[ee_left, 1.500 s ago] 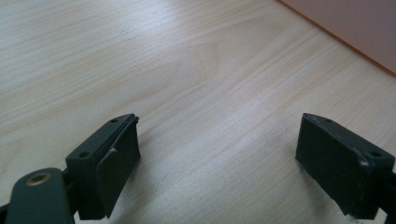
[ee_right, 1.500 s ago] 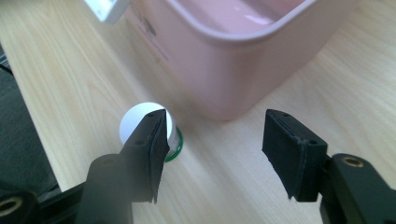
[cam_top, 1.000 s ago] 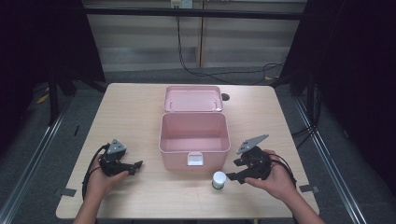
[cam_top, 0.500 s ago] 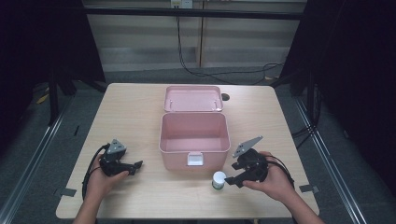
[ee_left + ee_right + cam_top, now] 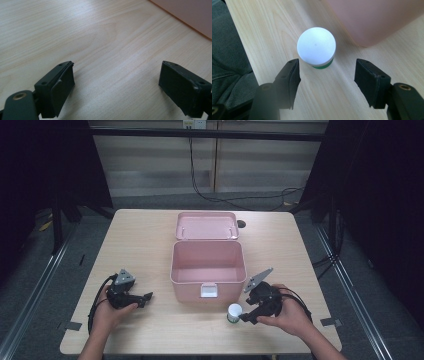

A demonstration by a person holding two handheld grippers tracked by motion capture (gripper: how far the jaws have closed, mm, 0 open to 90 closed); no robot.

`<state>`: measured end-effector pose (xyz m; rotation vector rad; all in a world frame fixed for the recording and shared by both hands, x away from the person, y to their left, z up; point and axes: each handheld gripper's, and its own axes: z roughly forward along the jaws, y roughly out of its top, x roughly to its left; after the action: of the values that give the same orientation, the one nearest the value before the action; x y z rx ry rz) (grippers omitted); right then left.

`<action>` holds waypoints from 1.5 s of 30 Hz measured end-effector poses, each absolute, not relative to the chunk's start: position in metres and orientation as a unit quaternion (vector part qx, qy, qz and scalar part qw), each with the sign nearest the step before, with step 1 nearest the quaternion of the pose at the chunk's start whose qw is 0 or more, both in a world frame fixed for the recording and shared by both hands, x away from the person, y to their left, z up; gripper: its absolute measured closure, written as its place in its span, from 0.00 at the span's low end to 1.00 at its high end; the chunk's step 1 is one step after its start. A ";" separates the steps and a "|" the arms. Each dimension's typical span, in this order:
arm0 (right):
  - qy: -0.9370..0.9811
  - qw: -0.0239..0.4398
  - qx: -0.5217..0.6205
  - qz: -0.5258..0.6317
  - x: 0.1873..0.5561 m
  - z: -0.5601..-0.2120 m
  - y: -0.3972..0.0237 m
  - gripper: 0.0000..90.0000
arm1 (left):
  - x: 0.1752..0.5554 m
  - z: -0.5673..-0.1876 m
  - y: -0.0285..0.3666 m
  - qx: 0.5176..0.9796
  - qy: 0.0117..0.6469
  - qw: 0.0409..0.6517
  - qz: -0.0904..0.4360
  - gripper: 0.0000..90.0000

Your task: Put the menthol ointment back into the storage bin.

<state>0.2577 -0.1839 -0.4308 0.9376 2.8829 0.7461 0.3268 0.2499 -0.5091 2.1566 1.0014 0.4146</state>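
A small white-capped jar (image 5: 234,312) with a green base stands upright on the wooden table (image 5: 150,235), near the front edge, just in front of the pink storage box (image 5: 208,270). The right gripper (image 5: 245,318) sits just right of the jar; in the right gripper view its jaws stand apart with the jar (image 5: 316,47) just beyond their tips, untouched and not held. The box is open and its interior looks bare; its lid (image 5: 207,225) lies back on the far side. The left gripper (image 5: 148,296) rests well left of the box, jaws wide, gripping nothing.
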 end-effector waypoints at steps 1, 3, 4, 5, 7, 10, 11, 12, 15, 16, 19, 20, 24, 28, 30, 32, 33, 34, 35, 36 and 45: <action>0.925 0.008 0.298 0.237 0.258 -0.431 -0.182 0.41 | 0.327 -0.509 0.250 0.835 0.388 0.356 0.160 0.14; 0.927 0.006 0.293 0.233 0.259 -0.432 -0.179 0.41 | 0.327 -0.509 0.250 0.835 0.388 0.356 0.160 0.14; 0.928 0.005 0.292 0.231 0.260 -0.432 -0.177 0.41 | 0.327 -0.509 0.250 0.835 0.388 0.356 0.160 0.14; 0.929 0.002 0.291 0.229 0.260 -0.433 -0.175 0.40 | 0.327 -0.509 0.250 0.835 0.388 0.356 0.160 0.14; 0.930 0.003 0.288 0.227 0.261 -0.433 -0.173 0.40 | 0.327 -0.509 0.250 0.835 0.388 0.356 0.160 0.14; 0.932 0.002 0.282 0.226 0.261 -0.434 -0.168 0.40 | 0.327 -0.509 0.250 0.835 0.388 0.356 0.160 0.14; 0.932 0.000 0.282 0.226 0.262 -0.435 -0.167 0.40 | 0.327 -0.509 0.250 0.835 0.388 0.356 0.160 0.14; 0.933 0.000 0.281 0.225 0.262 -0.435 -0.165 0.40 | 0.327 -0.509 0.250 0.835 0.388 0.356 0.160 0.14; 0.935 -0.002 0.278 0.220 0.263 -0.438 -0.162 0.41 | 0.327 -0.509 0.250 0.835 0.388 0.356 0.160 0.14; 0.935 -0.002 0.276 0.222 0.264 -0.438 -0.161 0.41 | 0.327 -0.509 0.250 0.835 0.388 0.356 0.160 0.14; 0.936 -0.003 0.276 0.219 0.265 -0.439 -0.159 0.41 | 0.327 -0.509 0.250 0.835 0.388 0.356 0.160 0.14; 0.936 -0.003 0.275 0.218 0.265 -0.440 -0.158 0.42 | 0.327 -0.509 0.250 0.835 0.388 0.356 0.160 0.14; 0.939 -0.001 0.266 0.218 0.266 -0.441 -0.154 0.47 | 0.327 -0.509 0.250 0.835 0.388 0.356 0.160 0.14; 0.941 0.002 0.264 0.214 0.266 -0.441 -0.152 0.53 | 0.327 -0.509 0.250 0.835 0.388 0.356 0.160 0.14; 0.939 -0.001 0.267 0.216 0.266 -0.441 -0.153 0.55 | 0.327 -0.509 0.250 0.835 0.388 0.356 0.160 0.14; 0.940 0.000 0.264 0.215 0.265 -0.440 -0.154 0.55 | 0.327 -0.509 0.250 0.835 0.388 0.356 0.160 0.14; 0.941 0.001 0.265 0.213 0.264 -0.440 -0.155 0.56 | 0.327 -0.509 0.250 0.835 0.388 0.356 0.160 0.14; 0.940 0.001 0.265 0.213 0.264 -0.440 -0.156 0.56 | 0.327 -0.509 0.250 0.835 0.388 0.356 0.160 0.14; 0.941 -0.001 0.265 0.212 0.263 -0.440 -0.157 0.56 | 0.327 -0.509 0.250 0.835 0.388 0.356 0.160 0.14; 0.940 -0.001 0.266 0.213 0.263 -0.440 -0.158 0.56 | 0.327 -0.509 0.250 0.835 0.388 0.356 0.160 0.14; 0.937 0.000 0.285 0.204 0.260 -0.439 -0.183 0.55 | 0.327 -0.509 0.250 0.835 0.388 0.356 0.160 0.14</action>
<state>0.2601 -0.1826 -0.4390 0.8937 2.9424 0.6398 0.3268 0.2499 -0.5090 2.1567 1.0017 0.4145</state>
